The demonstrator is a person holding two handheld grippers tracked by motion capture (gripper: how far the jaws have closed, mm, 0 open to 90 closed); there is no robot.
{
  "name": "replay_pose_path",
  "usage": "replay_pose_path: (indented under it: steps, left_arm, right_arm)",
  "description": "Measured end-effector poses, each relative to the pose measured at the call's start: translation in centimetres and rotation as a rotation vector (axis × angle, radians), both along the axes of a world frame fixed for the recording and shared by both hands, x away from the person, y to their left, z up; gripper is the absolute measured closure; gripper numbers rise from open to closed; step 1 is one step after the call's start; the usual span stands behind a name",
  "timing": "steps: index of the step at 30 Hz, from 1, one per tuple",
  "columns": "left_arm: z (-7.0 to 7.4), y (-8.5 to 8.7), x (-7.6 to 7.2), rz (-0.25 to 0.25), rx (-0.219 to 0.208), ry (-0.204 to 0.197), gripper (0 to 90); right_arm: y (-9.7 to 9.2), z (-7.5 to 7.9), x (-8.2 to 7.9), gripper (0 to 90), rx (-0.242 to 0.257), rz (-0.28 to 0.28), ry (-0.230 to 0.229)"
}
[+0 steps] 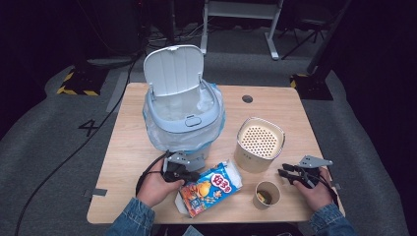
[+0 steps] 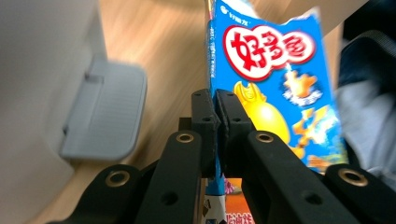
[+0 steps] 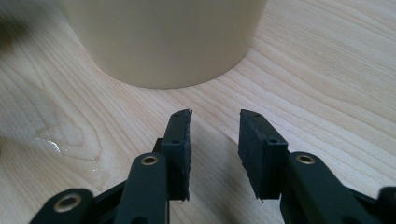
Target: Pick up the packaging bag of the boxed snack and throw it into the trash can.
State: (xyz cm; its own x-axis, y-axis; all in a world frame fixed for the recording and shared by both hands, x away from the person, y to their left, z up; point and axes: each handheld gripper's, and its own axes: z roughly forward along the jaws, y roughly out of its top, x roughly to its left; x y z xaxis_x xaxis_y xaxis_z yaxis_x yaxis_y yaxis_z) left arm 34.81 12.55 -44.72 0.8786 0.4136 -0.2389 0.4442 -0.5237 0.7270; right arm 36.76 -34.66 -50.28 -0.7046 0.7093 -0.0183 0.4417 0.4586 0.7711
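Note:
A blue and orange snack bag (image 1: 211, 189) lies tilted at the table's front edge, between my two hands. My left gripper (image 1: 193, 175) is shut on the bag's left edge. In the left gripper view the pads (image 2: 205, 116) pinch the thin edge of the snack bag (image 2: 271, 70), and the bag stands upright past the gripper (image 2: 215, 100). My right gripper (image 1: 284, 172) rests low at the front right, open. In the right gripper view it (image 3: 215, 121) hovers just above the wood with nothing between its fingers, facing the cream container (image 3: 163, 42).
A white-lidded bin (image 1: 183, 113) with its lid up and a plastic liner stands behind the bag; its grey front tab (image 2: 105, 114) is close to my left gripper. A cream container with a perforated top (image 1: 259, 144) and a paper cup (image 1: 267, 194) sit at right on the wooden table (image 1: 285, 105).

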Motion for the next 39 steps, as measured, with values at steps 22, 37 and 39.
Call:
replay_pose_path:
  steps: [22,37,39]
  left_arm:
    - [6.0,1.9,-2.3,0.023,-0.344,-0.235,87.0]
    - [10.7,2.6,-1.4,0.071,-0.435,-0.345,87.1]
    - [11.6,2.6,-1.4,0.082,-0.437,-0.364,87.1]
  right_arm:
    - [0.1,0.0,0.0,64.2,0.003,-0.009,0.005]
    - [0.2,0.0,-0.1,64.2,-0.001,-0.022,-0.001]
    - [0.1,0.0,-0.1,64.2,0.003,-0.022,0.004]
